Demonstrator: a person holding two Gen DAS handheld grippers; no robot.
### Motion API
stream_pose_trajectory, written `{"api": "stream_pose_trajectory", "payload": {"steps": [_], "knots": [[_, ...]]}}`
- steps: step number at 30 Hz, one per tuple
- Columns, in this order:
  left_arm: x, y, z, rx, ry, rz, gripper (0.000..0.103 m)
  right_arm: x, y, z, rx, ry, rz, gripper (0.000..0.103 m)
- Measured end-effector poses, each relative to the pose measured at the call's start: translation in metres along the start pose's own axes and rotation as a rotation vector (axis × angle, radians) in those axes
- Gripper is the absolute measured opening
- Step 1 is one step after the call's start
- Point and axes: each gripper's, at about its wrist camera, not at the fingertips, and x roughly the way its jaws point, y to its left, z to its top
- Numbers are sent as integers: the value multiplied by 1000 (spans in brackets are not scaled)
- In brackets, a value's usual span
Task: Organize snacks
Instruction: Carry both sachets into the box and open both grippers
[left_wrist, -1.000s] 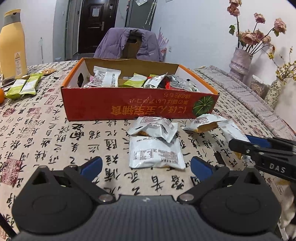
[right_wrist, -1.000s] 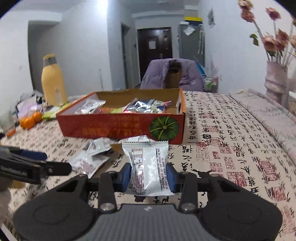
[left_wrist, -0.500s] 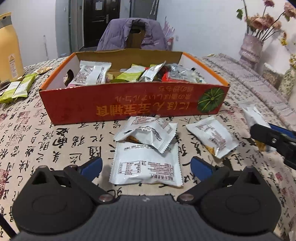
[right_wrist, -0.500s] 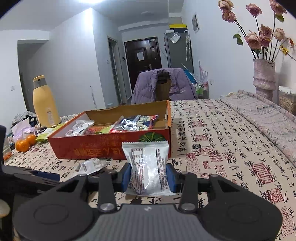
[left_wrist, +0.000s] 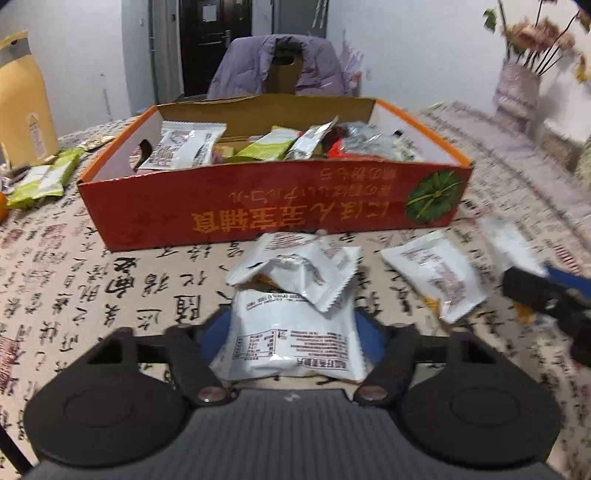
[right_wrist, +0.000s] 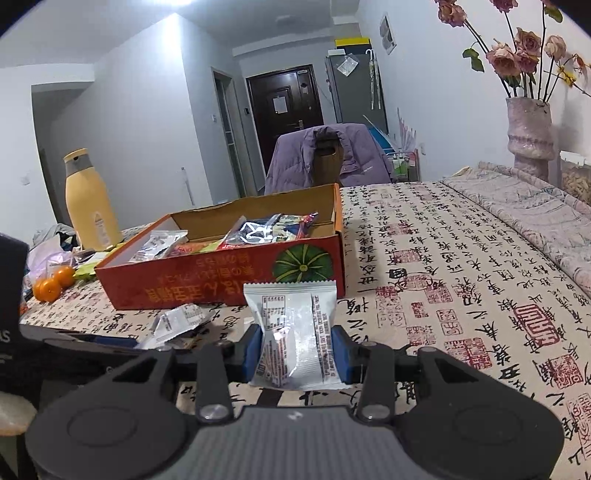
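Your left gripper (left_wrist: 291, 332) is closing on the flat white packet (left_wrist: 291, 339) lying on the tablecloth (left_wrist: 110, 295) just in front of the orange box (left_wrist: 273, 210), and the pads look about to meet its sides. Watch the second white packet (left_wrist: 299, 269) draped over its far end; I'd lift slowly and tilt so it slides off instead of riding along. Your right gripper (right_wrist: 298, 350) is pinching its own upright snack packet (right_wrist: 293, 332) firmly, held near the box's front right corner. Carry each over the front wall and let go only once it's above the pile inside.
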Motion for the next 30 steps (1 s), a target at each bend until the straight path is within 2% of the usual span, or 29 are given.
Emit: {"api": "stream_pose_trajectory", "payload": {"steps": [2, 5, 19, 25, 30], "knots": [[-6, 1, -2, -2, -11, -14, 53, -1, 1, -1, -1, 0, 5, 40], [-17, 2, -6, 9, -41, -29, 46, -3, 4, -2, -2, -2, 14, 40], [-65, 11, -11, 22, -155, -81, 45, -11, 15, 6, -28, -35, 32, 40], [-80, 17, 16, 19, -241, -84, 45, -8, 23, 25, -47, -71, 33, 40], [-83, 23, 48, 14, -308, -55, 45, 3, 35, 51, -65, -109, 41, 40]]}}
